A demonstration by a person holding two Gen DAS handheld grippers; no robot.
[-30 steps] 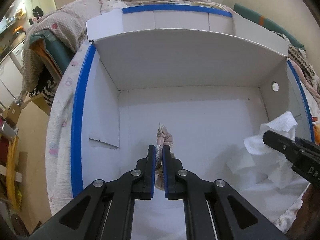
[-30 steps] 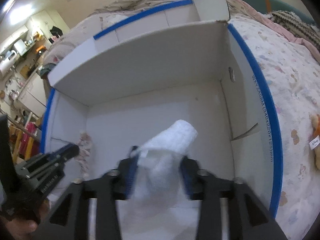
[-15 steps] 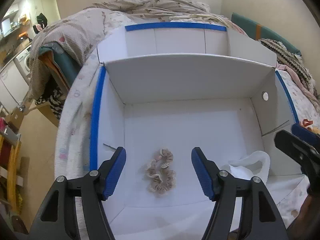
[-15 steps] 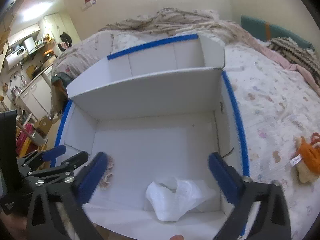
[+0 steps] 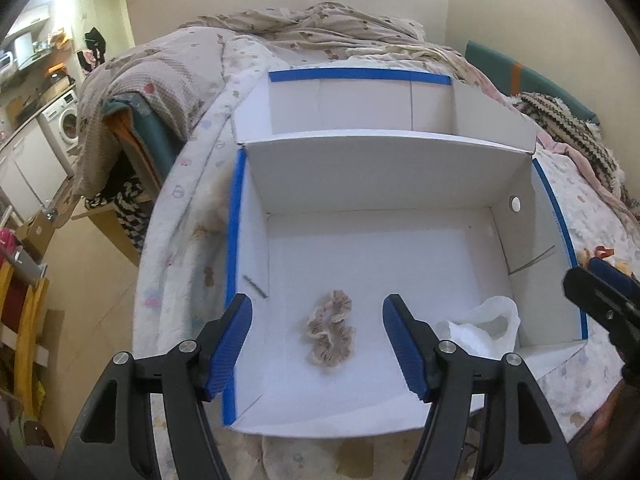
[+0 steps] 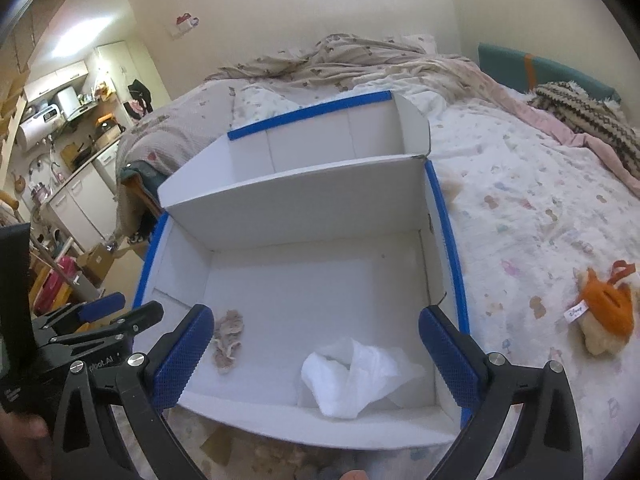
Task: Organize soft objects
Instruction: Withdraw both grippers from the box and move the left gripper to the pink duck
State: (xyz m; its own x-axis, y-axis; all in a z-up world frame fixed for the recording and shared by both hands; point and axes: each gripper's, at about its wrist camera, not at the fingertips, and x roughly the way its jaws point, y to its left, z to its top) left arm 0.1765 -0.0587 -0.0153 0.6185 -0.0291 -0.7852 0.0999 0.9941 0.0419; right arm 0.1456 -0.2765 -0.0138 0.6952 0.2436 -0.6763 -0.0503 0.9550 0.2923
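Observation:
A white cardboard box with blue edges [image 5: 236,216] [image 6: 444,216] lies open on the bed. A beige scrunchie [image 5: 330,334] [image 6: 227,340] lies on its floor at the near left. A crumpled white cloth [image 5: 480,330] [image 6: 352,372] lies on the floor at the near right. My left gripper [image 5: 318,348] is open and empty, raised above the scrunchie. My right gripper [image 6: 316,360] is open and empty, raised above the white cloth. The right gripper shows at the right edge of the left wrist view [image 5: 600,292].
An orange and cream plush toy [image 6: 604,312] lies on the patterned bedsheet [image 6: 540,208] right of the box. Rumpled blankets [image 5: 320,36] lie behind the box. The bed's left edge drops to a floor with a washing machine [image 5: 64,124] and furniture.
Both grippers have opened and pulled back and up. The left let go of the scrunchie and the right let go of the white cloth; both lie in the box.

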